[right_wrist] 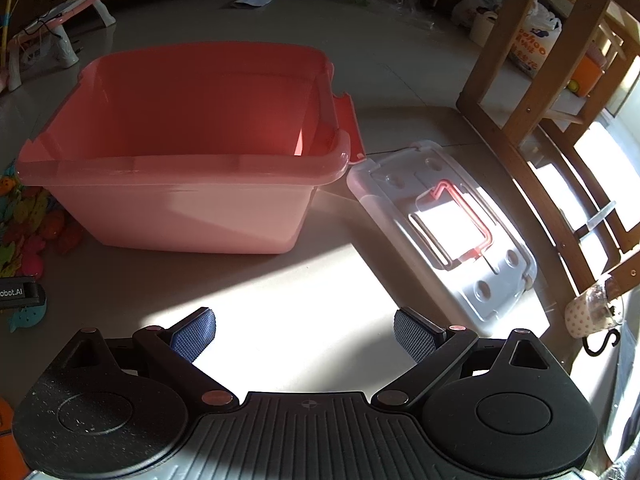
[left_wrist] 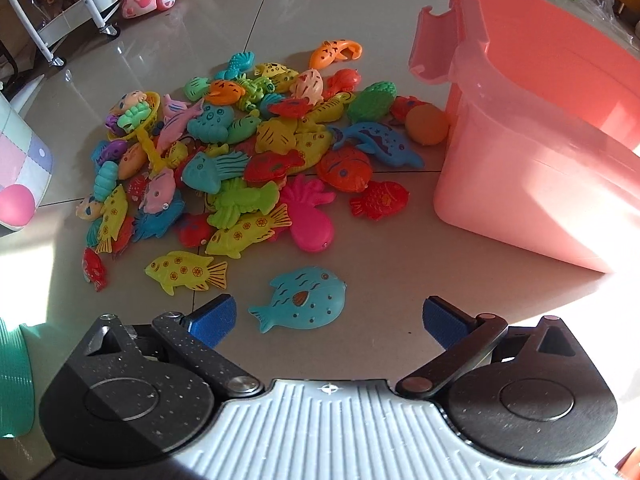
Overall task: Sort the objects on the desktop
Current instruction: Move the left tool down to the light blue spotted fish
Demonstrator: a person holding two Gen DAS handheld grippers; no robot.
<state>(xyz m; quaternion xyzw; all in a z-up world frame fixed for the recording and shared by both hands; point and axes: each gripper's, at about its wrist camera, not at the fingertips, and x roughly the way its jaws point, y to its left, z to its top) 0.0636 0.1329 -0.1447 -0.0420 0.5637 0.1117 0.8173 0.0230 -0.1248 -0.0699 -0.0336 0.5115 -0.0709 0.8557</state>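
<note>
Toy fish of moulded plastic, flat and glossy in yellow, red, green, blue and pink, lie heaped on the pale tiled floor to the left of a pink plastic tub. One light-blue fish lies apart from the heap, just ahead of the left gripper, between its spread fingers but not touching either blue ribbed pad. That gripper stands wide apart and holds nothing.

From the right wrist, the right gripper is likewise spread wide and empty over a sunlit patch of bare floor, its pads textured dark blue. Only this view looks down into the tub, whose smooth, rounded-rectangular inside shows no toys, and shows a translucent white lid with a red handle lying flat just to the tub's right, beside wooden chair legs. The heap appears here only as a sliver at the left edge.
</note>
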